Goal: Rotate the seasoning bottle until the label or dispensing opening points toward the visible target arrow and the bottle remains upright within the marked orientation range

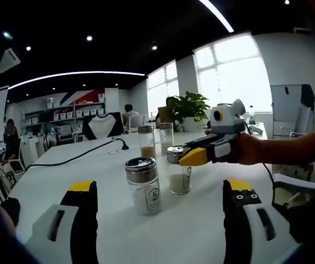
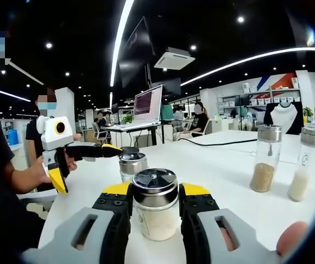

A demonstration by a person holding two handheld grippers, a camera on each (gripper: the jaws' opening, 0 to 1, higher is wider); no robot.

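Already gripped, a seasoning bottle [image 2: 155, 204] stands upright on the white table [image 2: 228, 165] between the yellow-tipped jaws of the right gripper [image 2: 155, 204], which press against its glass sides just under the metal cap. In the left gripper view the same bottle [image 1: 178, 170] sits toward the middle of the table [image 1: 91, 170], with the right gripper [image 1: 193, 157] reaching in from the right, held by a hand [image 1: 245, 148].

Left of it, nearer the front edge, a second bottle [image 1: 144, 186] stands free, its label facing the camera. The left gripper [image 1: 160, 192] hovers in front of that one with jaws spread wide and nothing between them; in the right gripper view it [image 2: 58, 181] hangs at the left, apart from the second bottle [image 2: 132, 165]. Two taller shakers [image 1: 146, 141] [image 1: 166, 137] stand farther back; in the right gripper view they [image 2: 266, 159] [image 2: 304, 165] appear toward the right edge of the table.

By the look of it, the grasp is made and the turning itself remains to be done or finished. No target arrow or marked range can be made out on the table, so how close the bottle is to its goal cannot be judged. The held bottle's label is faint in the left gripper view and hidden in the other, and the cap's opening is too small to read. Background desks, a plant [image 1: 189, 107] and seated people are blurred.
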